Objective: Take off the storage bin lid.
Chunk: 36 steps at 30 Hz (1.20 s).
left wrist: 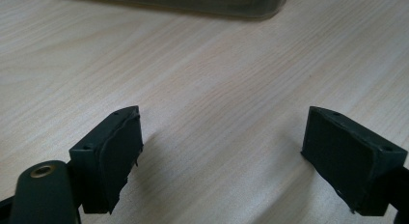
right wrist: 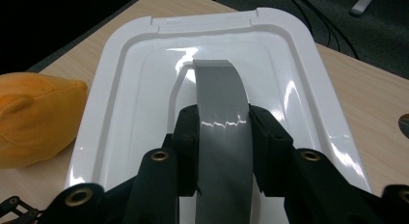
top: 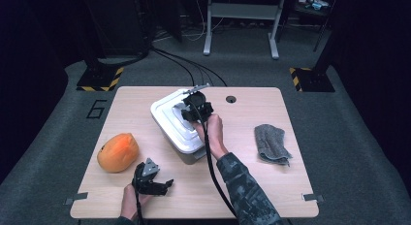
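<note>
The right gripper has its two black jaws pressed against either side of the grey handle, an arched strap that rises from the middle of the white lid. The handle runs straight up between the jaws, its far end meeting the lid's recessed centre. In the high view this gripper sits on top of the lid, which covers a grey container standing near the middle of the wooden table; the person's hand reaches to it from below.

The left gripper has its jaws spread wide with bare table between them and nothing pinched. The container's lower edge lies ahead of it, well apart. In the high view the left gripper rests low near the table's front edge, in front of the container.

An orange plush toy lies to the left of the container, near the left gripper. A grey cloth lies crumpled on the right side, apart from both grippers.
</note>
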### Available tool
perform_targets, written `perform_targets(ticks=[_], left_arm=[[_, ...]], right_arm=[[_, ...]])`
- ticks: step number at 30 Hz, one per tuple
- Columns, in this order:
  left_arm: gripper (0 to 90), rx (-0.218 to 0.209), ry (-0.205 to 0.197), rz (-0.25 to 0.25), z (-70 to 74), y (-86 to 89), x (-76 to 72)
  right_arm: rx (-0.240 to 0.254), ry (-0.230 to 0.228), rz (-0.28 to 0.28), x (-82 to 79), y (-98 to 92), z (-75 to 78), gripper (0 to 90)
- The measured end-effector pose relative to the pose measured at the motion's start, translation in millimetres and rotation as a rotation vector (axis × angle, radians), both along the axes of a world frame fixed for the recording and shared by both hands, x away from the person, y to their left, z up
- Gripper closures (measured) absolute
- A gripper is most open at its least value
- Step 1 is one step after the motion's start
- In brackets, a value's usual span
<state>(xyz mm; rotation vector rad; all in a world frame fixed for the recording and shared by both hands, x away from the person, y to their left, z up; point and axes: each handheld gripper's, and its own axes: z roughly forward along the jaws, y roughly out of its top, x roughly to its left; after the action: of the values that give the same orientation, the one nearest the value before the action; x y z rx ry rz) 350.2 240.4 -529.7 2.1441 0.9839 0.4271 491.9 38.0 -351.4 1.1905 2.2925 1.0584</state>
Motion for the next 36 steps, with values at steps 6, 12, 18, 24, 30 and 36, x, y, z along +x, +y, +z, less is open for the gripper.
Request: perform_targets(ticks=[6, 12, 18, 24, 30, 36], left_arm=[[13.9, -0.001, 0.0, 0.001, 0.0, -0.1, -0.1], [13.9, -0.001, 0.0, 0.001, 0.0, -0.1, -0.1], [13.9, -0.001, 0.001, 0.001, 0.0, -0.1, -0.1], [13.9, -0.002, 0.001, 0.002, 0.0, -0.1, -0.1], [13.9, 0.003, 0.0, 0.0, 0.1, 0.0, -0.2], [13.9, 0.004, 0.0, -0.001, 0.2, 0.1, -0.1]], right_arm=[[0.004, -0.011, -0.008, -0.7, -8.1, 9.7, 66.7], [0.011, -0.011, -0.017, -1.5, -19.0, 20.1, 66.6], [0.011, -0.024, -0.028, -0.9, -33.0, 27.6, 66.6], [0.022, -0.039, -0.042, 3.3, -50.4, 30.6, 66.6], [0.029, -0.043, -0.068, 5.6, -65.3, 34.2, 66.6], [0.038, -0.049, -0.106, 9.0, -80.4, 36.5, 66.6]])
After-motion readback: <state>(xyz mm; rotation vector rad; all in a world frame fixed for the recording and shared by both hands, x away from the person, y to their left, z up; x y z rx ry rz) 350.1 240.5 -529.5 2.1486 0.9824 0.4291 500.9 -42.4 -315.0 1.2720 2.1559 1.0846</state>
